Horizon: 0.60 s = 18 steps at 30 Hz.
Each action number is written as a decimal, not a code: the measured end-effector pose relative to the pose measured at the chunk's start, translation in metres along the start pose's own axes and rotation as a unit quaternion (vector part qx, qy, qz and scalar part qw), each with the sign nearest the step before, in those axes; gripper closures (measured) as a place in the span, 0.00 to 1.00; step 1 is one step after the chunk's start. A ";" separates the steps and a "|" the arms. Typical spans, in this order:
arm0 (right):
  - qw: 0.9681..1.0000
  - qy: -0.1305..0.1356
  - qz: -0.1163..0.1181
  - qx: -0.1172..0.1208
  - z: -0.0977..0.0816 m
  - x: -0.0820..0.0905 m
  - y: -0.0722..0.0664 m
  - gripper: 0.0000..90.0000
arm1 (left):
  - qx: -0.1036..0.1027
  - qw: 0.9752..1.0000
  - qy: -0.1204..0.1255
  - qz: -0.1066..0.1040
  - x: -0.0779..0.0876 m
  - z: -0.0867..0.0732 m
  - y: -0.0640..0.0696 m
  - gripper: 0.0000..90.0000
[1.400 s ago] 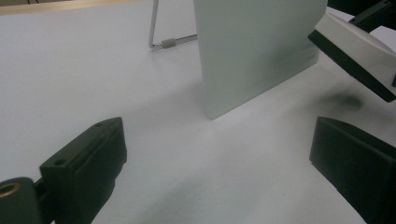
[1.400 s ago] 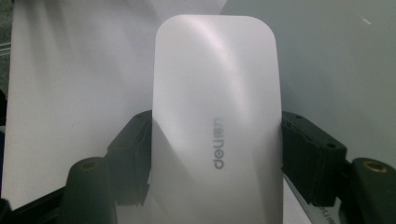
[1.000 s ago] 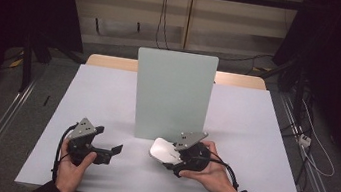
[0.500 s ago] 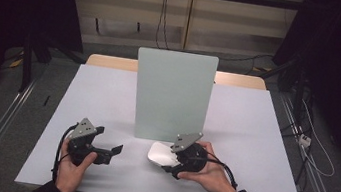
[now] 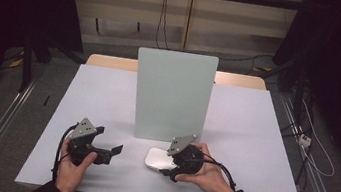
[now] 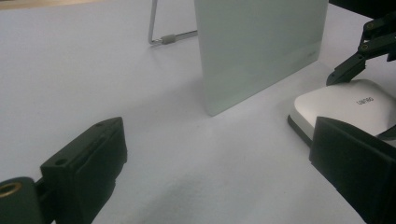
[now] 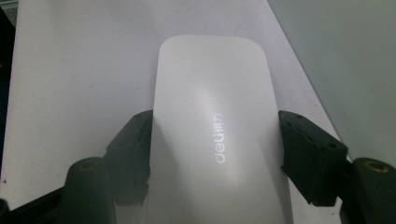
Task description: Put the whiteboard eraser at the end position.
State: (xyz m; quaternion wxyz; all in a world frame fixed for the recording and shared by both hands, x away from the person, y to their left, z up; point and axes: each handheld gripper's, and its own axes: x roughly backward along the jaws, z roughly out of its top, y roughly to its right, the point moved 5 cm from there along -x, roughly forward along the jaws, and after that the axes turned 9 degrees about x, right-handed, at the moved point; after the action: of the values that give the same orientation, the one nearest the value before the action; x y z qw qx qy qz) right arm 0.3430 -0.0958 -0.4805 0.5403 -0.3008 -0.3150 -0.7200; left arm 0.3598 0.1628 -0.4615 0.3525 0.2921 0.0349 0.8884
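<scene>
Now | right gripper [image 7: 215, 158]: jaws clamped on white mouse [image 7: 212, 107] | left gripper [image 6: 215, 172]: jaws apart, empty

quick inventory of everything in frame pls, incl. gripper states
flat white rounded-rectangle device with a dark underside: 1, white, on the table in front of the panel, clamped by the right gripper
upright pale green rectangular panel: 1, pale green, table centre, on a metal wire stand
white table: 1, white, with a wooden strip at its far edge
left gripper: 1, black, jaws open, holding nothing
right gripper: 1, black, shut on the device's two sides
</scene>
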 end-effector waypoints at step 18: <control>0.999 0.024 0.000 -0.024 -0.003 0.000 0.000 0.33 | 0.000 1.000 -0.002 0.002 -0.001 0.000 0.001 0.05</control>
State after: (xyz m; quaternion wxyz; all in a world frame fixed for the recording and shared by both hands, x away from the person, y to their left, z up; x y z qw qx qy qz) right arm 0.3425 -0.0978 -0.4820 0.5402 -0.2964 -0.2842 -0.7346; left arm 0.3600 0.1612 -0.4614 0.3506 0.2938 0.0340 0.8886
